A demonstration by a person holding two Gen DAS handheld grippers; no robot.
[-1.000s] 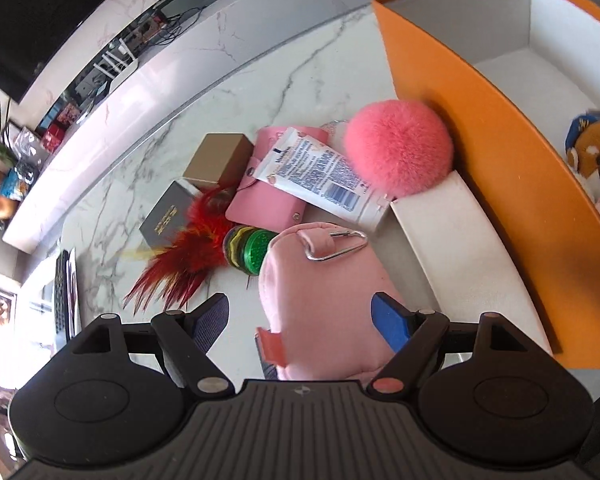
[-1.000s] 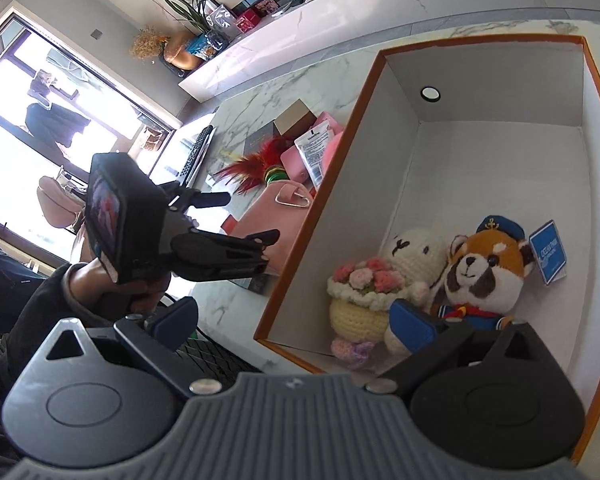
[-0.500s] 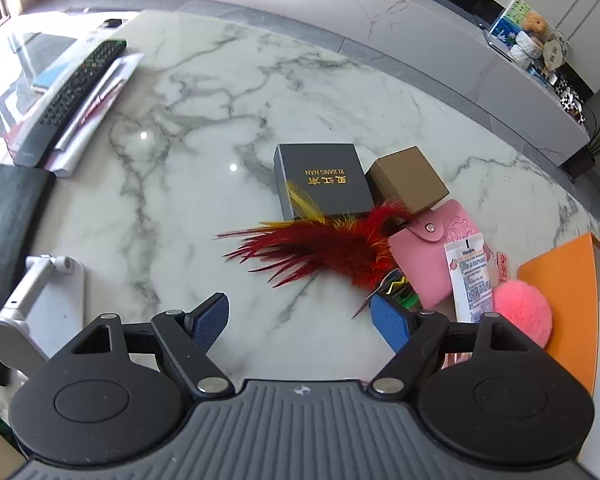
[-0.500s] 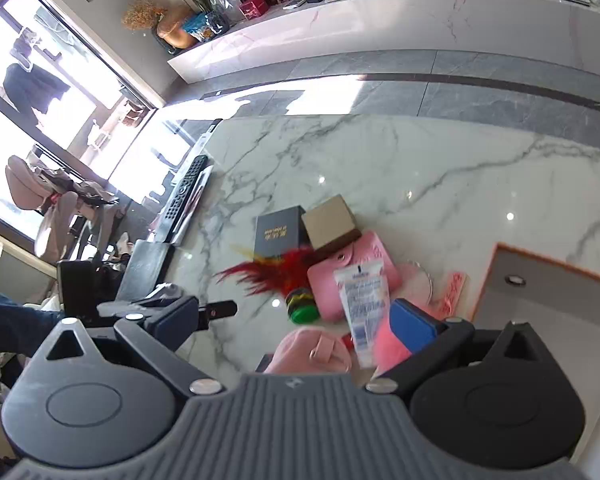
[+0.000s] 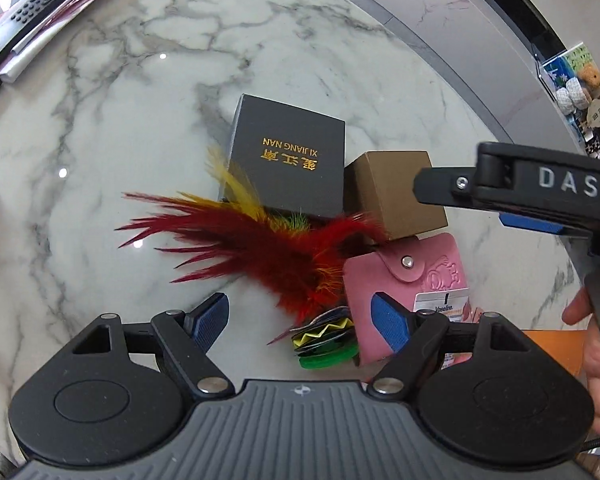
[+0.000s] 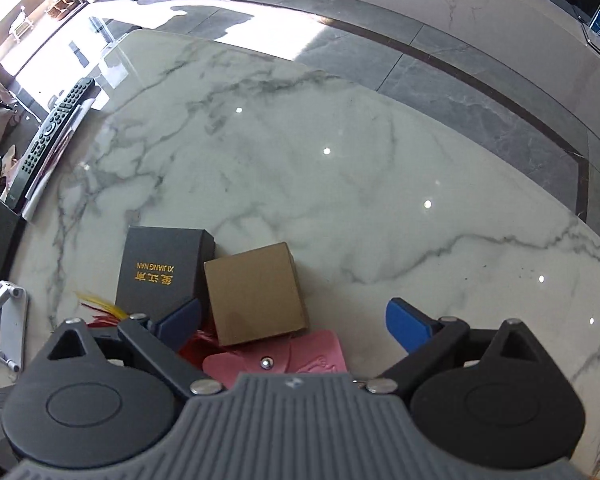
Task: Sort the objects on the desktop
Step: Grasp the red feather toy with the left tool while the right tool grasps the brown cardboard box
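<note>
A dark grey box with gold lettering lies on the marble table, beside a small brown cardboard box. A red feather shuttlecock with a green base lies in front of them, next to a pink card wallet. My left gripper is open and empty, just above the shuttlecock. My right gripper is open and empty, over the brown box and wallet; it shows in the left wrist view over the brown box.
A remote control lies at the table's far left edge on papers. An orange box corner sits at the right, and a Vaseline tube lies on the wallet. A metal stand is at the left.
Both grippers have swung away from the orange box toward the clutter on the table. The right gripper has moved over the brown box and now enters the left wrist view.
</note>
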